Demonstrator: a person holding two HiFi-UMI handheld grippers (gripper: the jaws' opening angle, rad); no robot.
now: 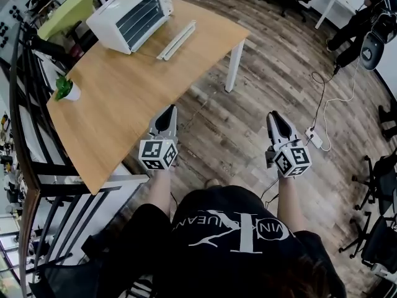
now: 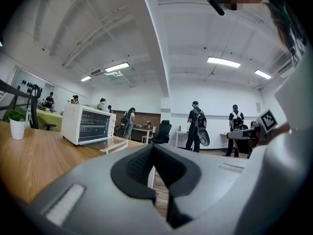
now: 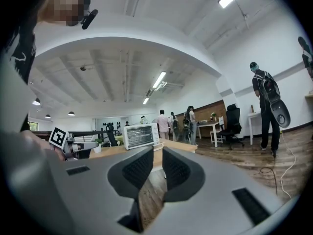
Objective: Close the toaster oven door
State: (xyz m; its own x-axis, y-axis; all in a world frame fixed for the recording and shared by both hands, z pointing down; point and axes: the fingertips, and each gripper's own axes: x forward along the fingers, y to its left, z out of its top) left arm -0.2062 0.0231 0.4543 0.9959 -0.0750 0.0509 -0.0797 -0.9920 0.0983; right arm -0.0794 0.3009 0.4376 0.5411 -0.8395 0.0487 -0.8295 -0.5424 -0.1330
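The long wooden counter [image 1: 124, 98] carries the white toaster oven [image 1: 130, 11] at its far end, its glass door [image 1: 177, 40] dropped flat open in front. Well short of it, the left gripper [image 1: 169, 112] is clenched on nothing, its fingers [image 2: 139, 166] meeting at the tips. The right gripper [image 1: 273, 117] is released and empty, its fingers [image 3: 138, 168] a narrow slit apart. The white lettering on the person's black shirt [image 1: 236, 228] cannot be read whole.

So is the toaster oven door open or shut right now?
Open. The door lies folded down flat on the table in front of the toaster oven.
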